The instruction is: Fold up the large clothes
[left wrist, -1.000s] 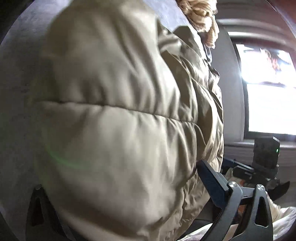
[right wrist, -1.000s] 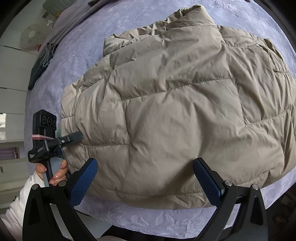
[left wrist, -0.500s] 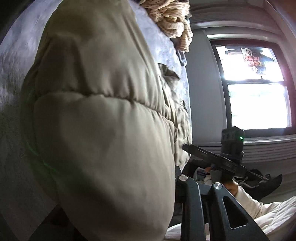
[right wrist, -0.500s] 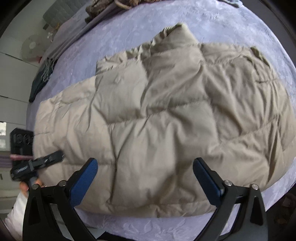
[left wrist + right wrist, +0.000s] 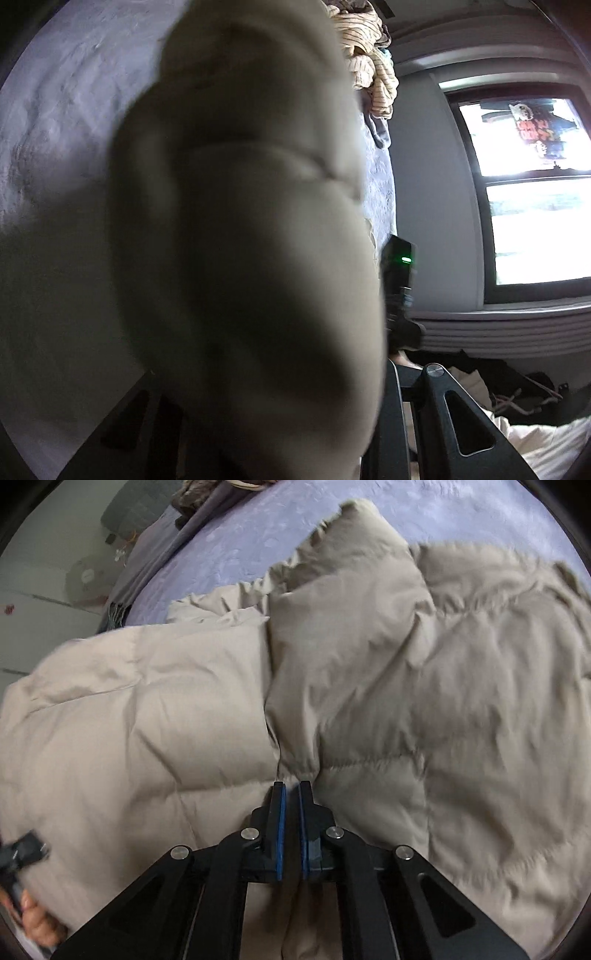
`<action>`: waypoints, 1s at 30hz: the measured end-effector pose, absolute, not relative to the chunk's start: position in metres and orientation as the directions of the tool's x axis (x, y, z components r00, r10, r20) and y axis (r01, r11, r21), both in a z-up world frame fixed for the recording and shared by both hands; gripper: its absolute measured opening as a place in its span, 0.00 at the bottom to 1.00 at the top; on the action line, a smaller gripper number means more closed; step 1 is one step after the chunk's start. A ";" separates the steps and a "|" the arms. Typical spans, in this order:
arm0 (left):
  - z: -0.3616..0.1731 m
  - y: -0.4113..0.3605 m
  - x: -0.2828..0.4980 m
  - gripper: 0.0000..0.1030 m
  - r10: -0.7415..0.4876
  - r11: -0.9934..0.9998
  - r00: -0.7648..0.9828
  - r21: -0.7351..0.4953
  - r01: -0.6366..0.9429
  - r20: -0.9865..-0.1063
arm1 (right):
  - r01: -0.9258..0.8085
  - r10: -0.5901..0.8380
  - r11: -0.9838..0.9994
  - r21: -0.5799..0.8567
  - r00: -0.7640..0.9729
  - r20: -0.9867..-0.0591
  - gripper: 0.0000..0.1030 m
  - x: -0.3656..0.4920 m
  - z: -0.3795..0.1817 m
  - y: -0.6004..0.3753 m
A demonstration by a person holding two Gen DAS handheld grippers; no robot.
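1. Left gripper (image 5: 280, 435): jacket is covering its fingers; grip cannot be told.
2. One beige puffer jacket (image 5: 332, 686) is lying across the lilac bedspread (image 5: 258, 535).
3. Right gripper (image 5: 290, 794) is pinching the jacket's near hem.
4. One striped garment pile (image 5: 369, 66) is sitting at the far edge.

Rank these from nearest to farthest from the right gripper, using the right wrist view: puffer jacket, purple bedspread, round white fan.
1. puffer jacket: pinched in the right gripper.
2. purple bedspread: beyond the jacket's far edge.
3. round white fan: past the bed, upper left.
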State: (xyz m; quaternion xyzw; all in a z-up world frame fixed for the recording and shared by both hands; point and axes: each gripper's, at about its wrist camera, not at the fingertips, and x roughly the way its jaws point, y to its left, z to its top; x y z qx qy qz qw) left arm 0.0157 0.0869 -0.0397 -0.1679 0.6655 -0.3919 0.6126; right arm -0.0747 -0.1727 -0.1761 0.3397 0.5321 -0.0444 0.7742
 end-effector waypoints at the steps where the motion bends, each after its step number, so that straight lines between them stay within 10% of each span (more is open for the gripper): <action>1: -0.036 0.080 0.013 0.28 -0.697 0.643 -0.193 -0.721 0.257 -0.690 | 0.431 0.313 0.752 0.499 0.434 -0.845 0.06 -0.073 -0.182 -0.177; 13: -0.019 -0.035 -0.020 0.30 -0.557 0.693 -0.206 -0.586 0.419 -0.805 | 0.440 0.429 0.641 0.630 0.475 -0.768 0.00 -0.086 -0.201 -0.216; 21: -0.035 -0.077 -0.034 0.53 -0.531 0.648 -0.283 -0.598 0.472 -0.799 | 0.462 0.363 0.615 0.639 0.553 -0.750 0.00 -0.161 -0.165 -0.262; 24: -0.047 -0.082 -0.039 0.72 -0.558 0.591 -0.345 -0.653 0.474 -0.755 | 0.483 0.344 0.589 0.647 0.575 -0.742 0.00 -0.184 -0.161 -0.273; 30: -0.073 -0.090 -0.040 0.74 -0.612 0.449 -0.496 -0.787 0.423 -0.616 | 0.521 0.293 0.589 0.617 0.574 -0.765 0.00 -0.216 -0.149 -0.284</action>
